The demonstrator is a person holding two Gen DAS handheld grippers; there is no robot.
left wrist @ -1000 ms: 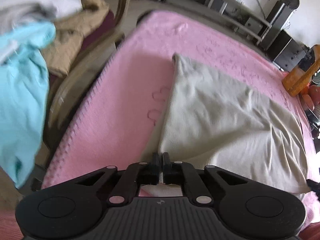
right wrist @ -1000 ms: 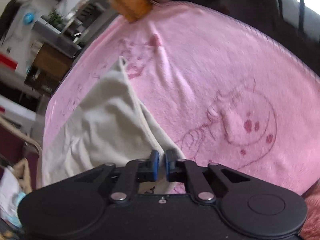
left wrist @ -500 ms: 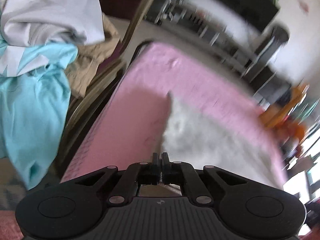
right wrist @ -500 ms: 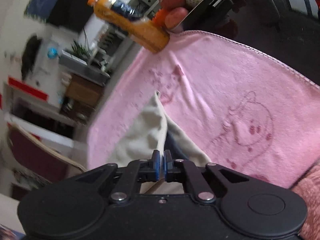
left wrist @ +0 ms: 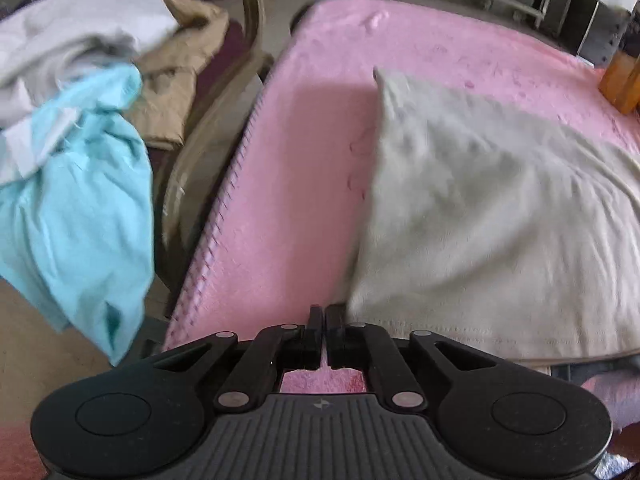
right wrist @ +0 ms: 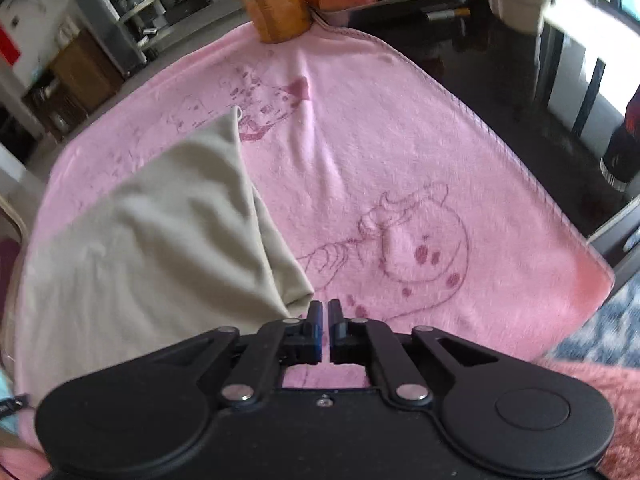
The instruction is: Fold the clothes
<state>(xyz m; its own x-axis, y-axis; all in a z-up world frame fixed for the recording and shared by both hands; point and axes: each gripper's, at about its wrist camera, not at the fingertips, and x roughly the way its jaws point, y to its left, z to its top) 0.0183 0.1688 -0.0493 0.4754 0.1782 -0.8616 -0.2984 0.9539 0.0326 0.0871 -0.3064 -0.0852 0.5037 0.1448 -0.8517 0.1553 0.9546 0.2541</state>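
Two black tongs are hovering over a folded cloth on a pink blanket.
The left gripper point(left wrist: 324, 314) is pressed together, pinching nothing, at the soft beige cloth's point(left wrist: 492, 216) near left corner; the right gripper point(right wrist: 325, 310) is pressed together and empty too, at the cloth's near right corner, over the fuzzy pink blanket point(right wrist: 400, 152).

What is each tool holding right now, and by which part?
Apparently nothing. The left tool and right tool are both shut beside near corners of the beige cloth, with only pink blanket showing between their tips.
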